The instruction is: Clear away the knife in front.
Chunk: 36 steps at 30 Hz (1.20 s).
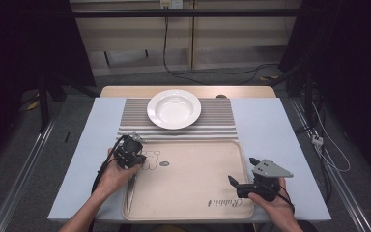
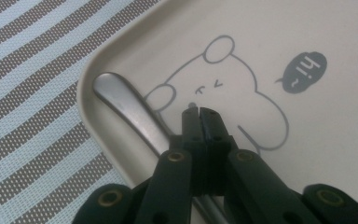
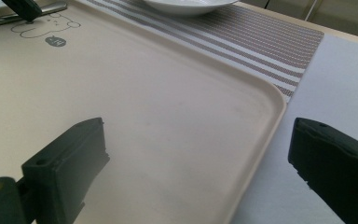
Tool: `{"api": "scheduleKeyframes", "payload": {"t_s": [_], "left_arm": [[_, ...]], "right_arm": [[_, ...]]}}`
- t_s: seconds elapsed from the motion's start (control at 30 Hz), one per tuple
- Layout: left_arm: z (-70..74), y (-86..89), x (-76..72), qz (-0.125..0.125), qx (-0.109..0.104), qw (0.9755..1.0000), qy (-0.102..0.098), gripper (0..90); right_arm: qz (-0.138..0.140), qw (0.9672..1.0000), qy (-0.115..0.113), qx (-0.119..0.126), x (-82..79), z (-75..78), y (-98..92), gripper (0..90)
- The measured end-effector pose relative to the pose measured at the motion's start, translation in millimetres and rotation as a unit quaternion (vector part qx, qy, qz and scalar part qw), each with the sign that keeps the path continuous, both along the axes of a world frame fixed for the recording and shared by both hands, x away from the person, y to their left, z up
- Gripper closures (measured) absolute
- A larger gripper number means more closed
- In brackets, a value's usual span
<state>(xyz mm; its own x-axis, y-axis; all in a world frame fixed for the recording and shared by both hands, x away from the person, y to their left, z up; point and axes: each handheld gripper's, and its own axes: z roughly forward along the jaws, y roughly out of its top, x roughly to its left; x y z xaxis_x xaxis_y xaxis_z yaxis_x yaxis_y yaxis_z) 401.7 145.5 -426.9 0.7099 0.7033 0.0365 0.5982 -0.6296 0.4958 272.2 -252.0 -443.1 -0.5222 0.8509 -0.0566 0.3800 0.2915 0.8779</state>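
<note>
high view, one plate (image 1: 174,109), one tray (image 1: 193,186), one spoon (image 1: 130,193)

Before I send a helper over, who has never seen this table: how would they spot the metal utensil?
Find the beige tray with a bear drawing. Along its left rim lies a slim silver utensil, beside the left gripper. It is the tray's only metal thing.

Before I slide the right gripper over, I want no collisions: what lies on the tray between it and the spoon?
Bare tray floor, apart from the printed bear beside the spoon, as the high view shows.
</note>
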Motion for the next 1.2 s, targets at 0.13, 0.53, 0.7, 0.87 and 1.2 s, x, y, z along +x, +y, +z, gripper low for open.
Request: {"api": "scheduleKeyframes", "payload": {"t_s": [0.13, 0.53, 0.7, 0.87, 1.2], "left_arm": [[0.0, -1.6, -0.6, -0.004, -0.002, 1.0000, -0.007, 83.6], [10.9, -3.0, -5.0, -0.019, -0.075, 0.9953, -0.059, 44.4], [17.2, -3.5, -7.6, -0.023, -0.084, 0.9930, -0.080, 26.6], [26.7, -3.8, -10.7, -0.021, -0.093, 0.9910, -0.094, 8.3], [50.4, -6.3, -24.8, -0.012, -0.110, 0.9842, -0.138, 7.8]], "right_arm": [[0.001, 1.0000, 0.000, -0.001, 0.3, -0.3, 0.2, 4.7], [-0.002, 1.0000, 0.000, -0.001, 0.1, 0.0, -0.3, 4.8], [-0.004, 1.0000, -0.001, 0.001, 0.5, 0.0, -1.2, 4.7], [-0.005, 1.0000, -0.001, 0.001, 0.4, 0.2, -1.3, 4.8], [-0.013, 0.9999, 0.001, 0.004, 1.1, 0.0, -2.4, 4.8]]}}
